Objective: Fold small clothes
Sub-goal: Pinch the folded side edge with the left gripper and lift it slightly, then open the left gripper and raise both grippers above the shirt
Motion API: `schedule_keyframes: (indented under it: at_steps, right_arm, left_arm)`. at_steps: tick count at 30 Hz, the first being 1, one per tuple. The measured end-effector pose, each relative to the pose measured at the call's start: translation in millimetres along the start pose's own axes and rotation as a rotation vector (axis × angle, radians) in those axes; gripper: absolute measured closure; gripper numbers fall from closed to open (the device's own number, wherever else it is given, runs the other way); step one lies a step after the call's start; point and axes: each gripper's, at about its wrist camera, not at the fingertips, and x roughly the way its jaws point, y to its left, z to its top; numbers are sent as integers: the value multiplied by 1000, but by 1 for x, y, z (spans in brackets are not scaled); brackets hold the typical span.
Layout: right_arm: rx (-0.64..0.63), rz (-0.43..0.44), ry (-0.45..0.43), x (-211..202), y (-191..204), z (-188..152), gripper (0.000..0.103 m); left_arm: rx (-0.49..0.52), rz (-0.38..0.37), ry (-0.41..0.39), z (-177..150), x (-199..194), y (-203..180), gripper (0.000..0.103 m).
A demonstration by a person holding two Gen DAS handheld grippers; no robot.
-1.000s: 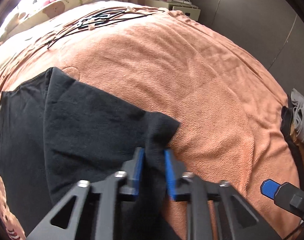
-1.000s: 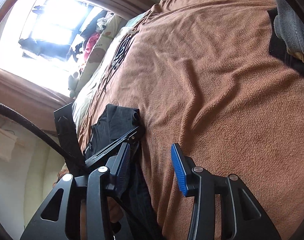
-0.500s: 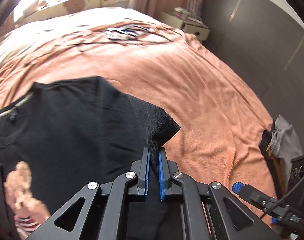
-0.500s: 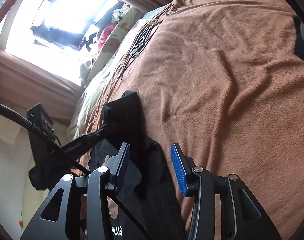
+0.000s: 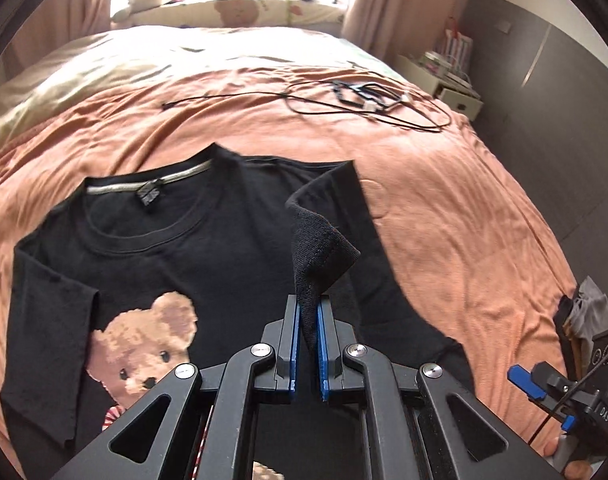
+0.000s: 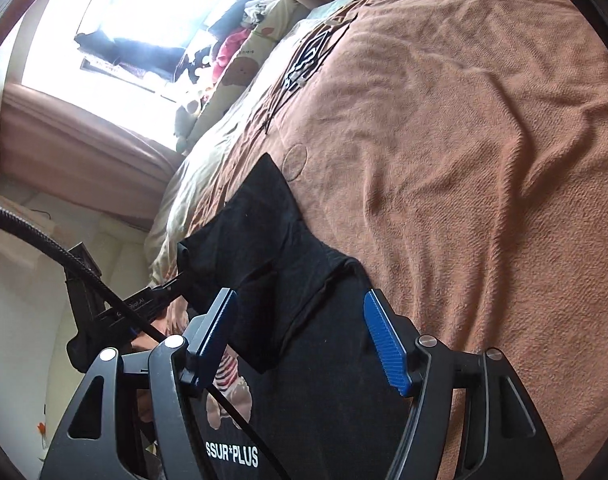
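- Black T-shirt [image 5: 232,248]: lies front-up on the orange blanket [image 5: 444,208], filling the left and centre of the left wrist view. Collar sits toward the upper left, bear print [image 5: 144,344] at lower left. A second ago you saw mostly blanket and one dark flap; now the whole chest is in frame, so your view has swung over the garment.
- Sleeve [image 5: 320,256]: centre frame, lifted off the shirt body and peaked. It was out by the shirt's side edge a second ago; now it's carried inward over the chest. Judgement: the first side fold is mid-travel, not laid down.
- Left gripper [image 5: 307,344]: bottom centre, pads pinched tight on the sleeve cloth. Half a second ago it had the same clamp, so the hold looks secure.
- Right gripper [image 6: 300,336]: bottom centre of the right wrist view, fingers wide apart, holding nothing, hovering over the shirt's side edge. Spread unchanged over the last second.
- Next, likely: lay the sleeve flat across the chest, then let go. Watch for the cloth bunching under the pads.
- Cables [image 5: 368,96]: upper right, well apart from the shirt.
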Motion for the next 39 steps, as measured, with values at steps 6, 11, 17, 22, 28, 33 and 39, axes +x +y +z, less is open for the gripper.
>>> schedule_keyframes:
  at_steps: [6, 11, 17, 22, 28, 33, 39]
  right_arm:
    - [-25, -20, 1, 8, 6, 1, 39]
    - [-50, -17, -7, 8, 9, 1, 39]
    - [-83, -18, 2, 6, 14, -1, 39]
    - [-122, -44, -31, -12, 19, -2, 39]
    - [-226, -139, -60, -34, 38, -15, 39]
    - [-354, -213, -92, -64, 69, -39, 39]
    - [-440, -242, -48, -96, 92, -80, 39]
  left_arm:
    - [-41, 35, 15, -1, 22, 30, 95]
    - [-49, 106, 57, -5, 38, 46, 85]
    - [-90, 82, 30, -14, 21, 63, 66]
    - [-108, 62, 18, -30, -15, 68, 66]
    - [-132, 47, -8, -58, -81, 80, 66]
    - [-191, 34, -45, -88, -133, 97, 66]
    - [-219, 21, -82, -122, -188, 113, 66]
